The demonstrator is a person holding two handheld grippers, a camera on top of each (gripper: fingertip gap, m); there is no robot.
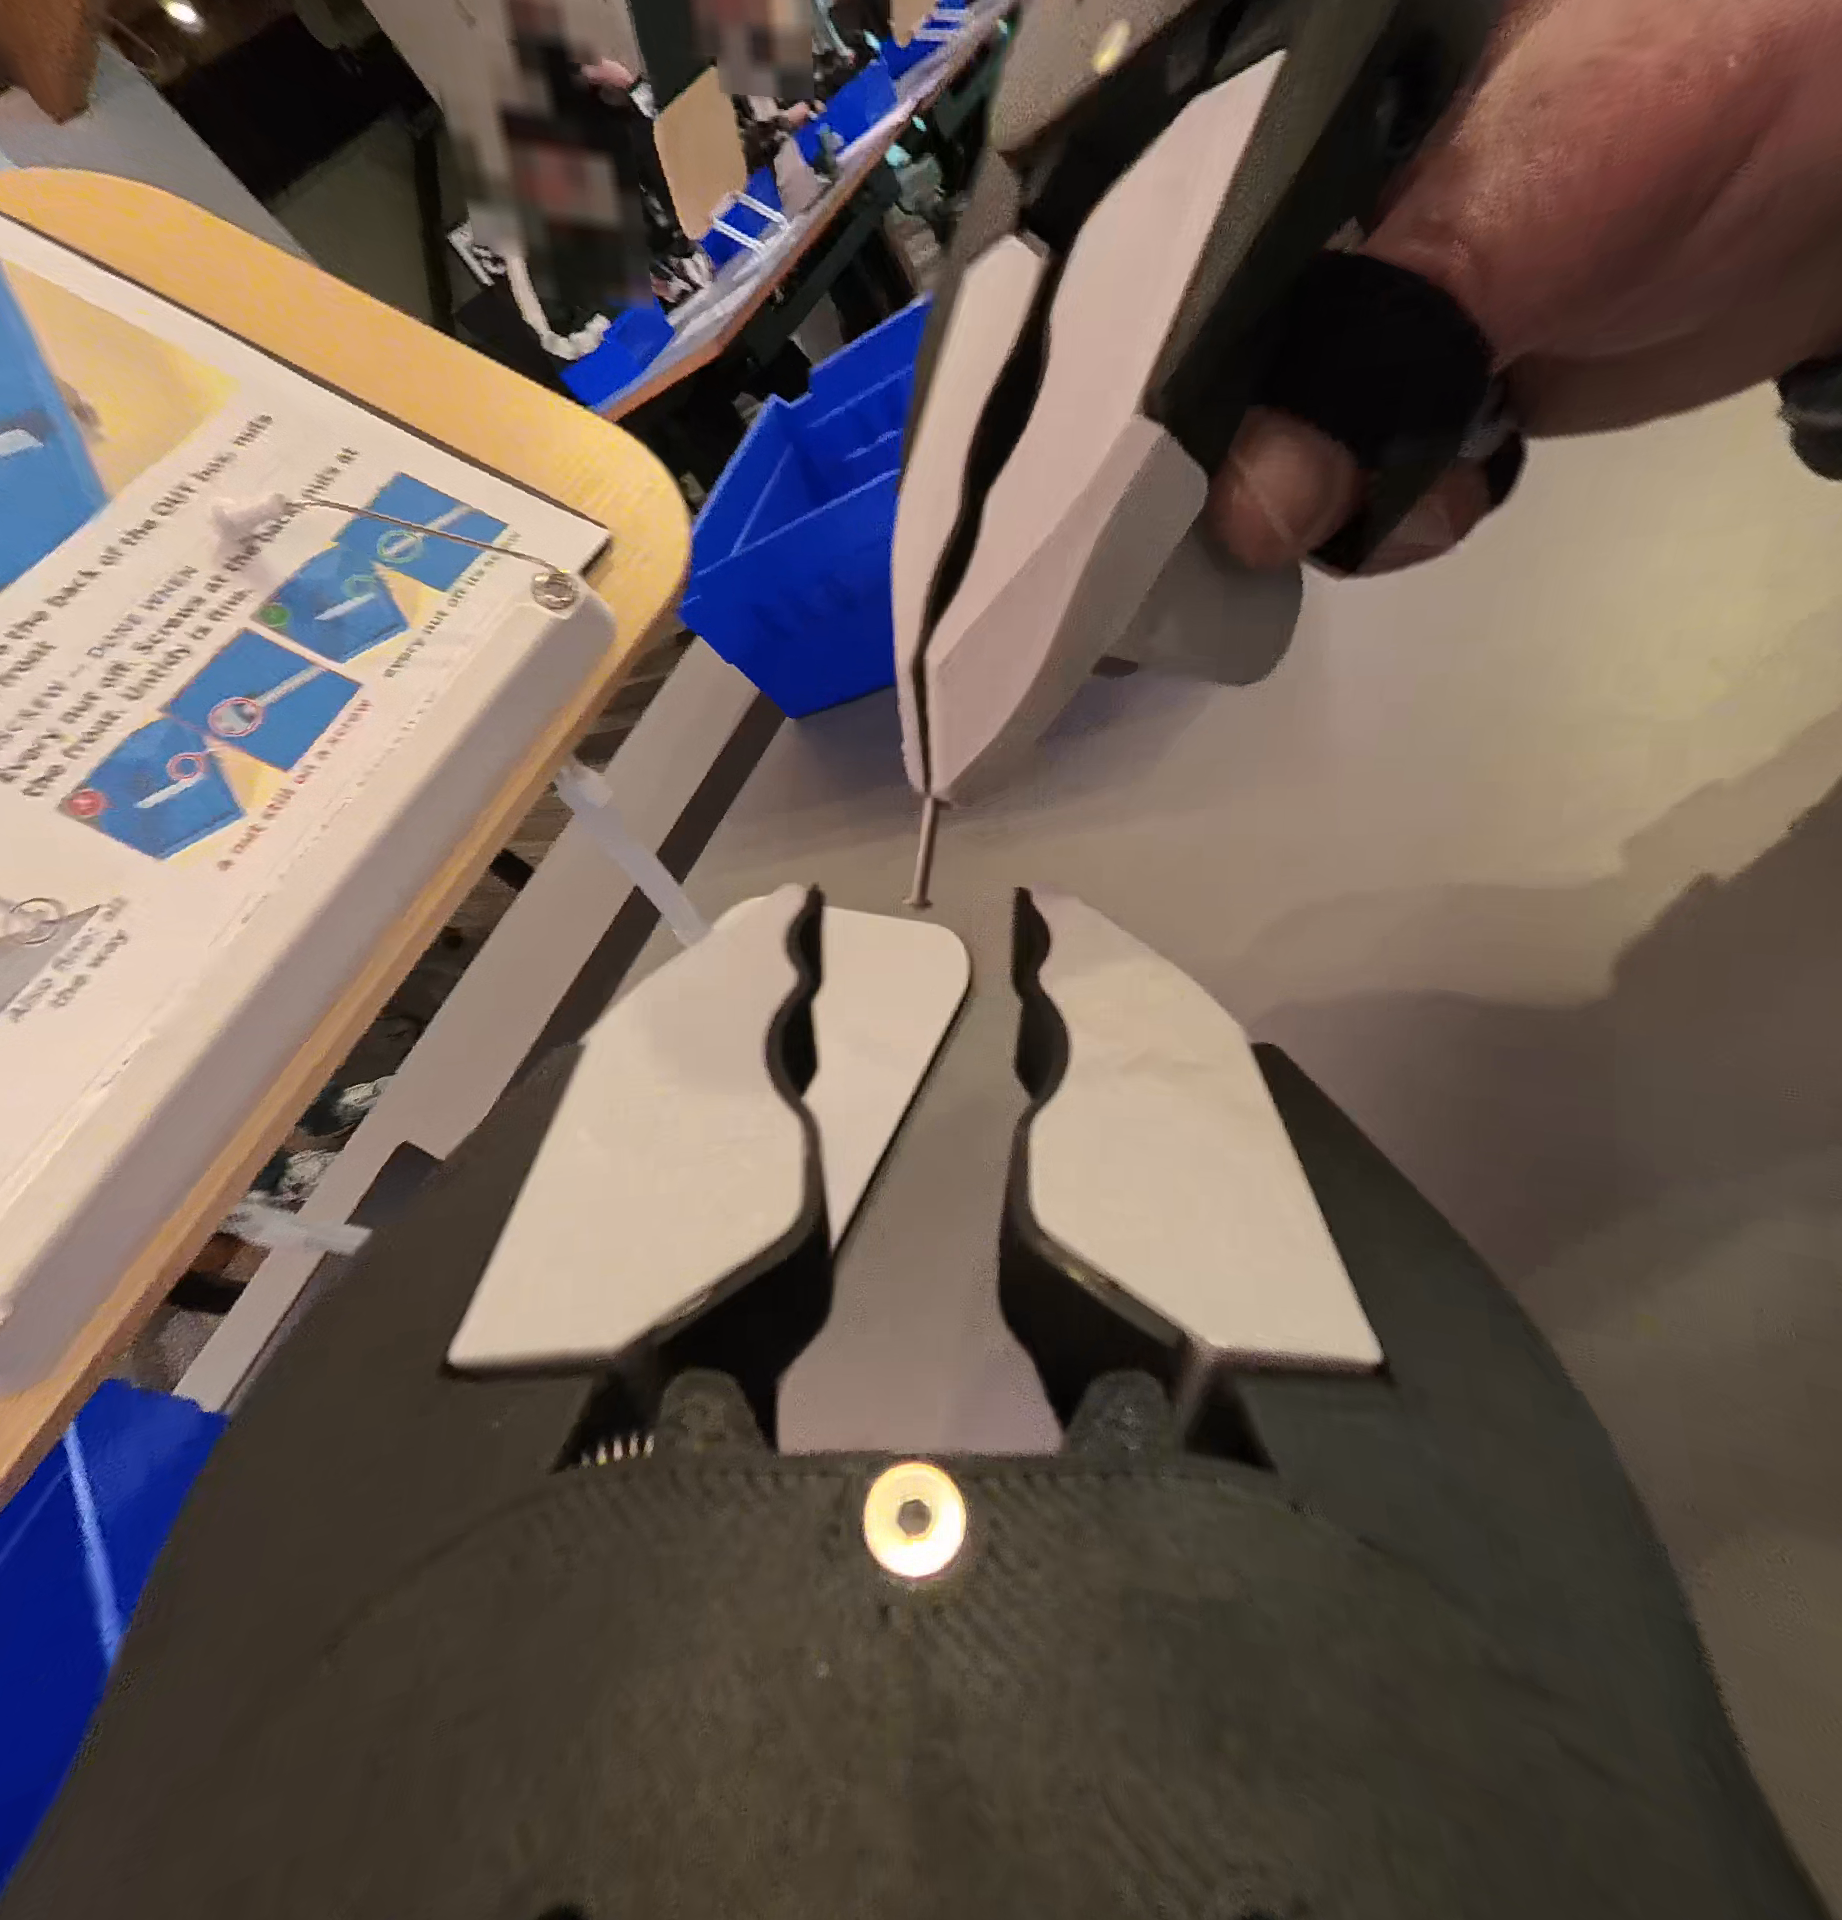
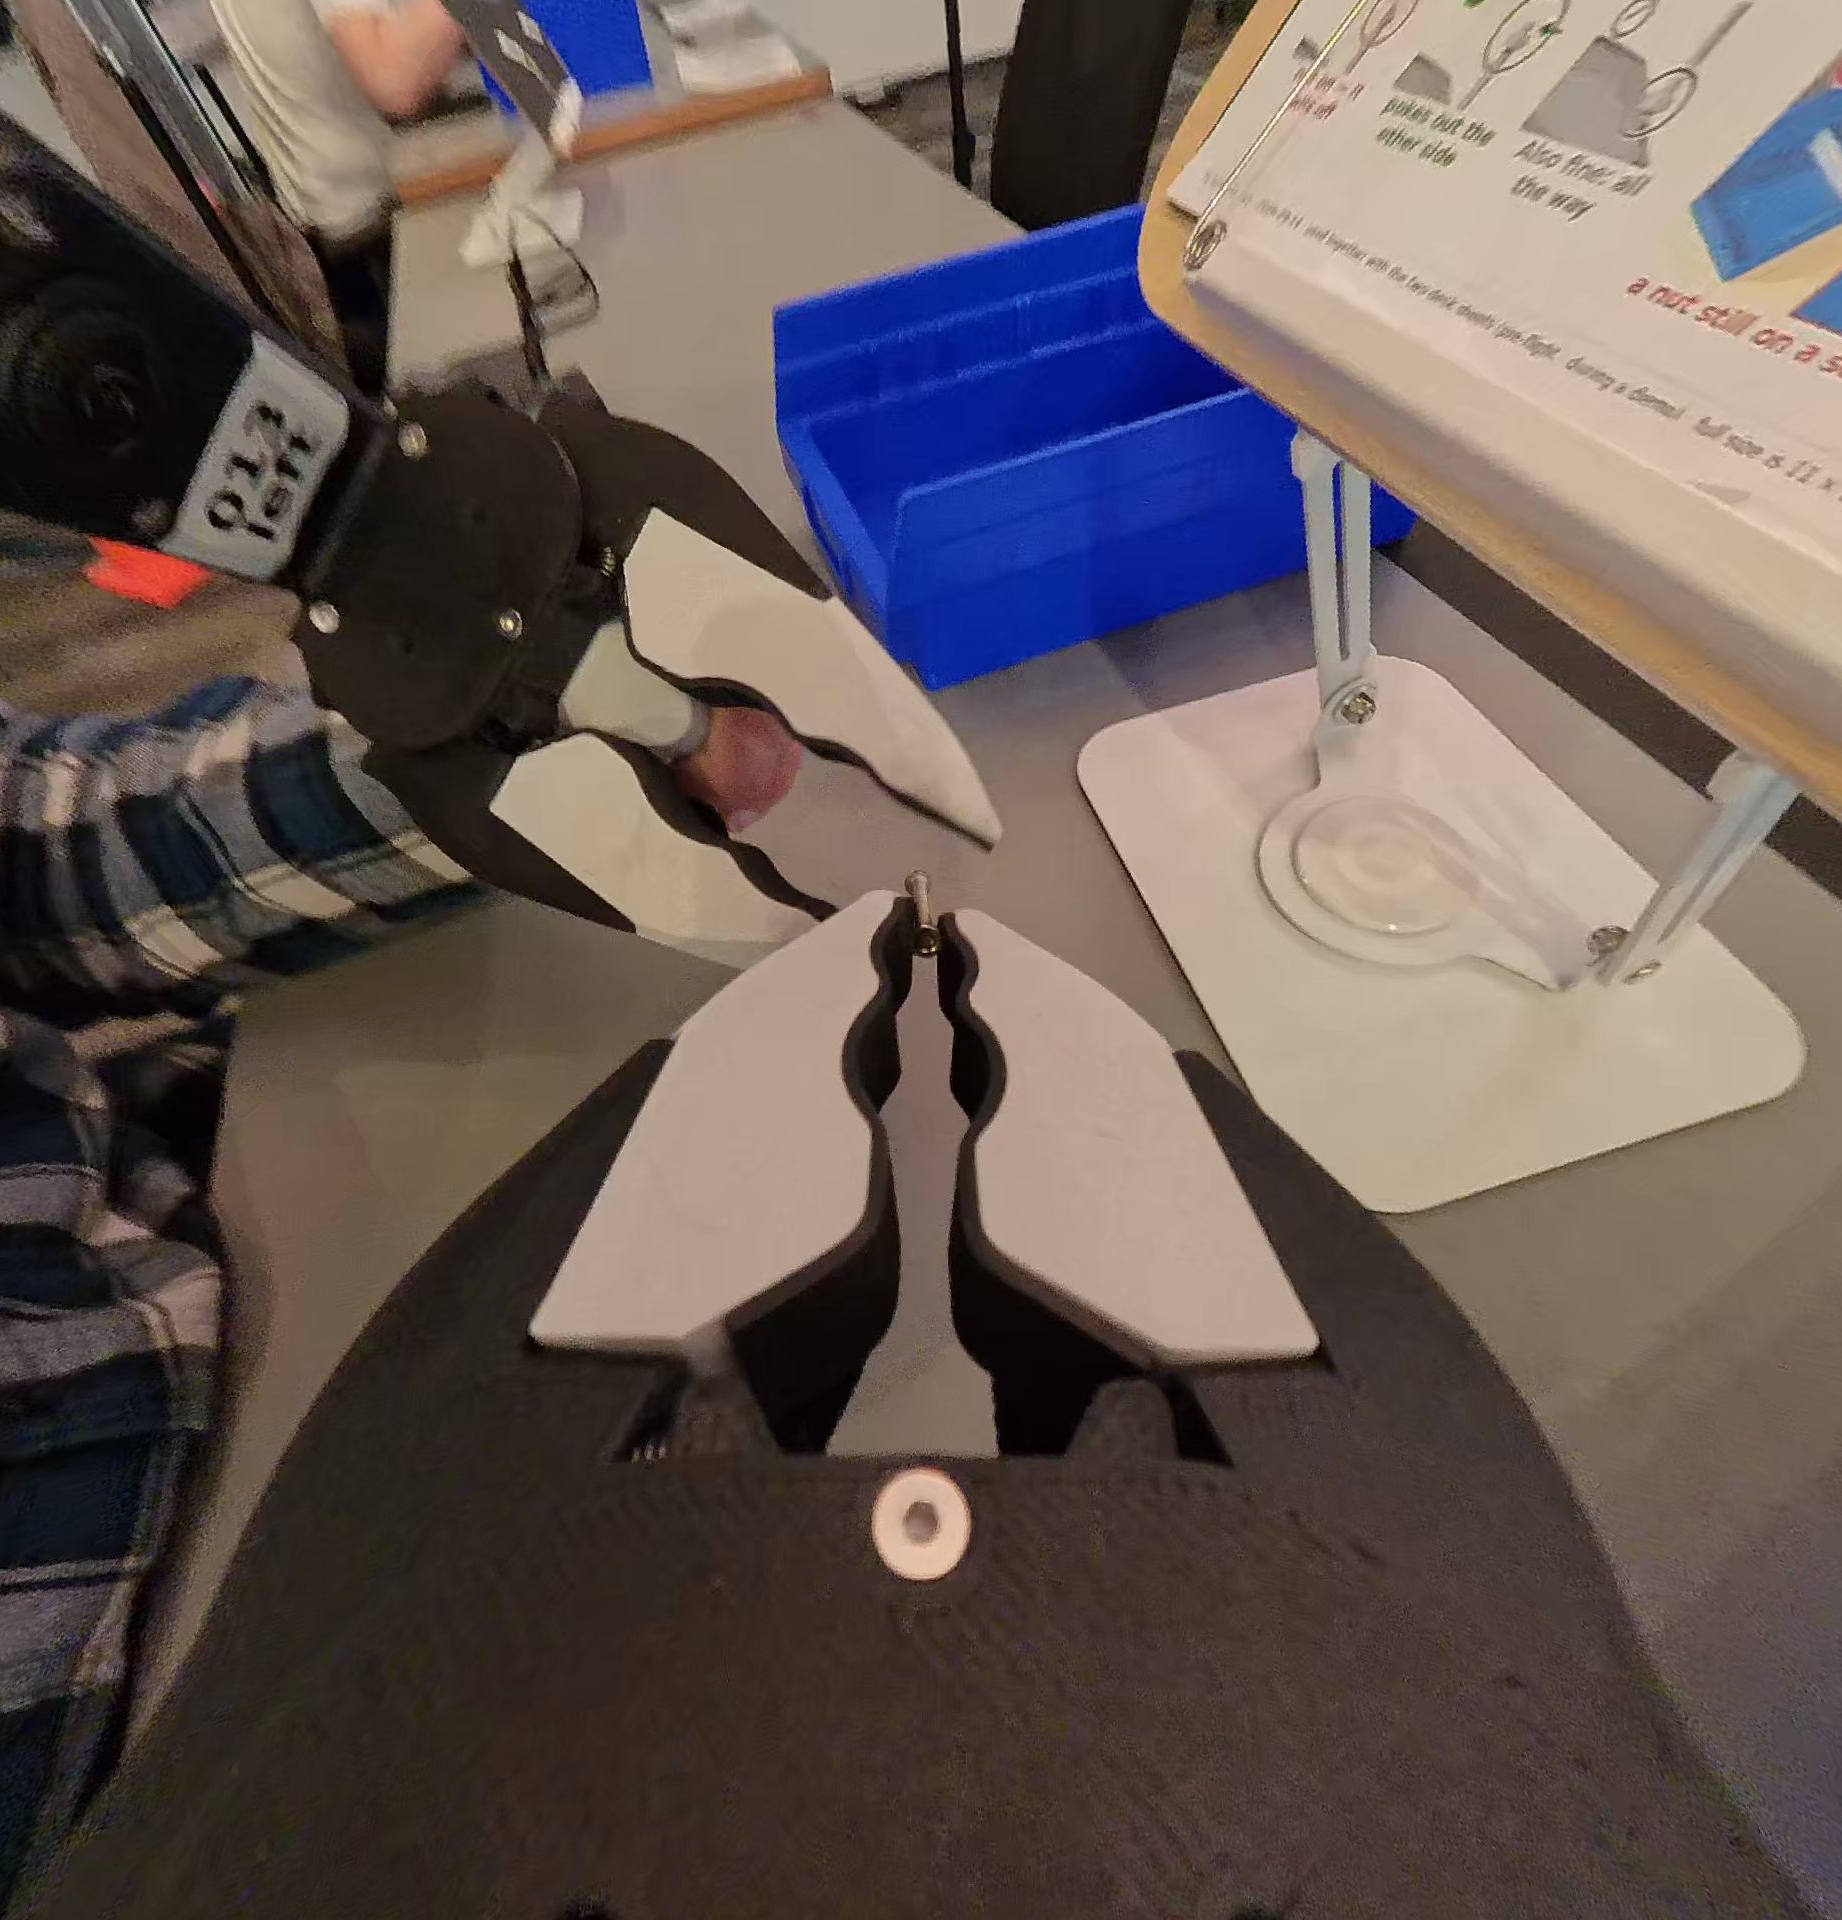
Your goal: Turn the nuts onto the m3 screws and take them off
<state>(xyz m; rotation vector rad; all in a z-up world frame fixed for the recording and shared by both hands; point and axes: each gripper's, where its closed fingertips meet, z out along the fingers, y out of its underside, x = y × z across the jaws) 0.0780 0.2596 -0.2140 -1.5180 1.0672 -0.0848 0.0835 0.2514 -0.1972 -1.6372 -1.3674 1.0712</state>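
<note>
The right gripper pinches a small screw whose lower end hides between the fingertips, while the left gripper, at ten o'clock, gapes bare

A plain grey bench carries two things. A blue plastic bin, open at the top, sits toward its far edge. Just beside the bin, the flat white base plate of a document stand rests on the surface.
</note>
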